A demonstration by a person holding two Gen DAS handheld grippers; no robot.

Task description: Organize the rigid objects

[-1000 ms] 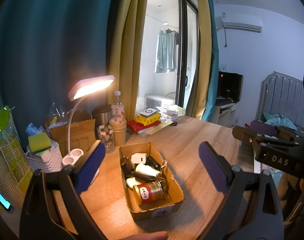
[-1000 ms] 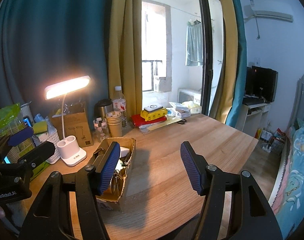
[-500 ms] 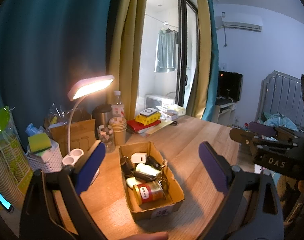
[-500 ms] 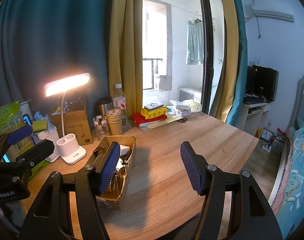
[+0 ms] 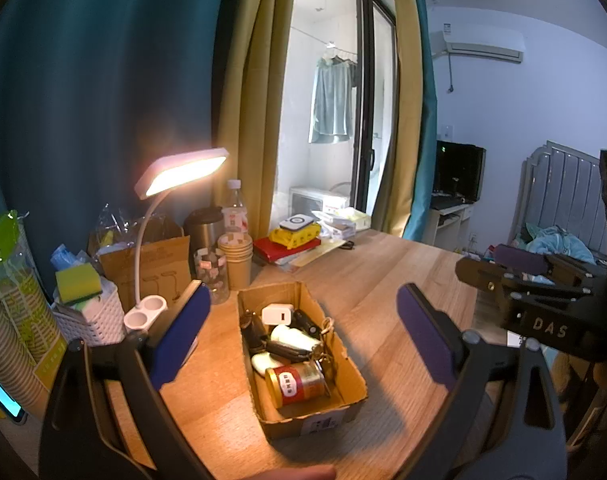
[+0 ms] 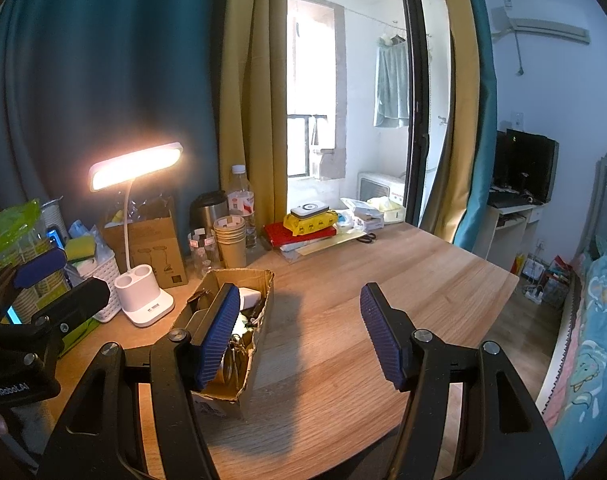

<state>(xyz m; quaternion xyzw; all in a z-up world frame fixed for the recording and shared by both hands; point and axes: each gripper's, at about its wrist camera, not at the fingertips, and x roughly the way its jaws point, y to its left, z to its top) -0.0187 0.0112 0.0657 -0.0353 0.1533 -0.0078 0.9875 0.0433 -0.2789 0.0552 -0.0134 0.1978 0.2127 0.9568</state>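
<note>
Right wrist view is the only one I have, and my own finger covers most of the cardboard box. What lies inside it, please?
Observer: In the left wrist view, a red-labelled jar lies on its side at the near end of the cardboard box.
Operator: Is something behind the jar?
Observer: Yes, a white charger sits at the far end, with a dark key case between it and the jar.
Operator: Does the left gripper hold anything?
Observer: No, the left gripper is open, with nothing between its pads.
</note>
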